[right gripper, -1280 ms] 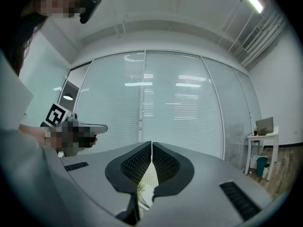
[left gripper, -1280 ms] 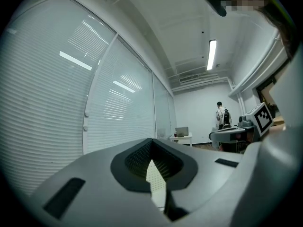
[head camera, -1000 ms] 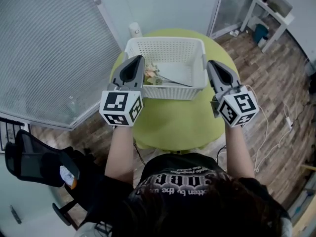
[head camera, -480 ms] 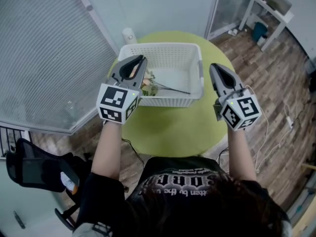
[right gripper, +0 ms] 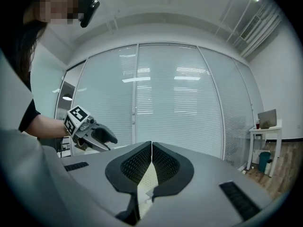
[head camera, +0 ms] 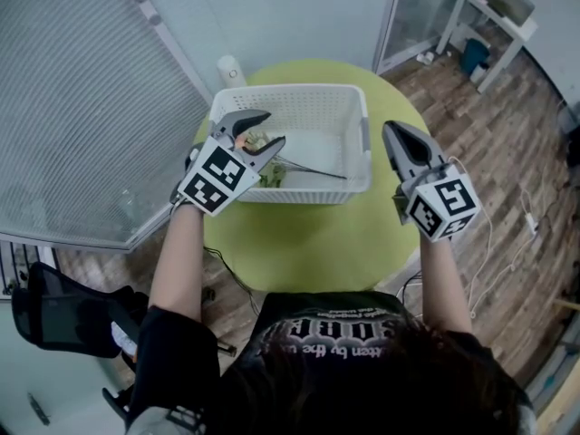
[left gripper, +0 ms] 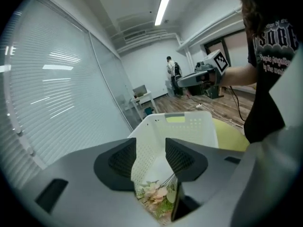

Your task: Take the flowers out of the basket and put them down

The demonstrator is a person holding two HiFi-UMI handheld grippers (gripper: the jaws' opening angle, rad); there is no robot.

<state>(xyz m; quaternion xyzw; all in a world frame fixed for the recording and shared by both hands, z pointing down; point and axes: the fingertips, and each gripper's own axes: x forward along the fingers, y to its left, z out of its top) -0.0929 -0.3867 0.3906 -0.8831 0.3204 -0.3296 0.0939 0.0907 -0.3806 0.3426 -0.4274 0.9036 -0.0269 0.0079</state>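
- Head view: white slotted basket sits on the round green tabletop, toward its far side. The flowers lie inside, in the near-left corner, with thin stems running right across the basket floor.
- Left gripper is tilted down over that corner. Its jaws have just been opening and stand partly apart, likely setting up the pick.
- Left gripper view: left gripper is lined up on the flowers, which show low in the gap between the jaws. The pads aren't on them, so nothing is held.
- Right gripper is held level outside the basket's right wall, off the tabletop. It looks parked, out of the way of the reach.
- Right gripper view: right gripper has its jaws closed together, nothing between them, only a pale sliver seen past the tips.
- Edges: the blooms sit close to the basket's near and left walls, so the lower jaw has little room and could catch the rim. My guess is that lifting straight up clears it best.
- Open room: a bare strip of tabletop in front of the basket is the obvious put-down spot. It's narrow and the round edge is near.
- A white cylinder stands behind the basket, clear of the reach.
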